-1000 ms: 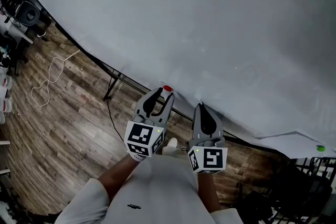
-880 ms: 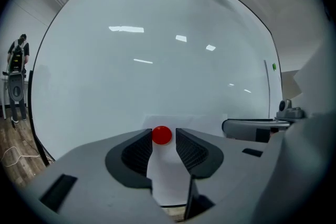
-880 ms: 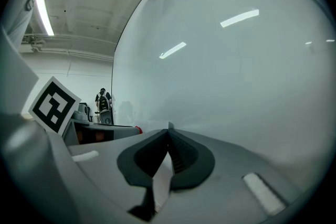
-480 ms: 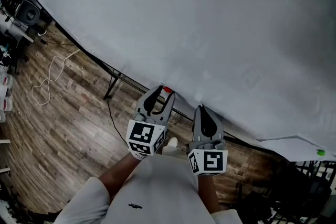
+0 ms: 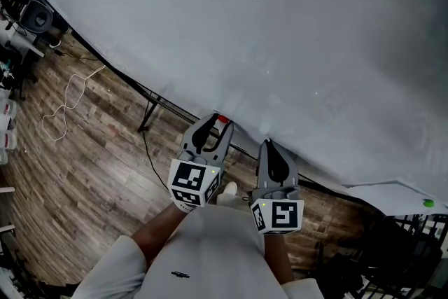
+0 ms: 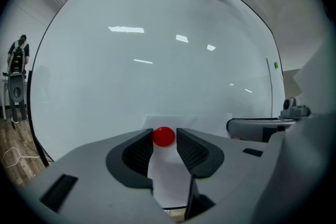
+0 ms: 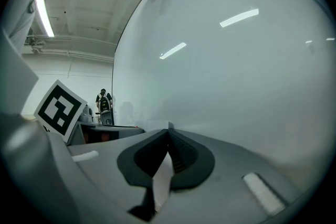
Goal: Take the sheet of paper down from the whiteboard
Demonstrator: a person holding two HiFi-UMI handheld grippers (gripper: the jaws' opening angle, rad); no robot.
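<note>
Your right gripper is pinched flat on the thin white sheet of paper, likely so it cannot drop once freed; your left gripper has just been opening, its ribbed dark pads flanking the glossy red round magnet (not squeezing it, I judge); that magnet pins the sheet low on the smooth whiteboard.

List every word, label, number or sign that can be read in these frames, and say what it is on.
No readable text anywhere.
Left cube and right cube: black-and-white square patterns, no words or numbers.
Shirt: a small dark print, too small to read.
Whiteboard and paper: blank.
</note>
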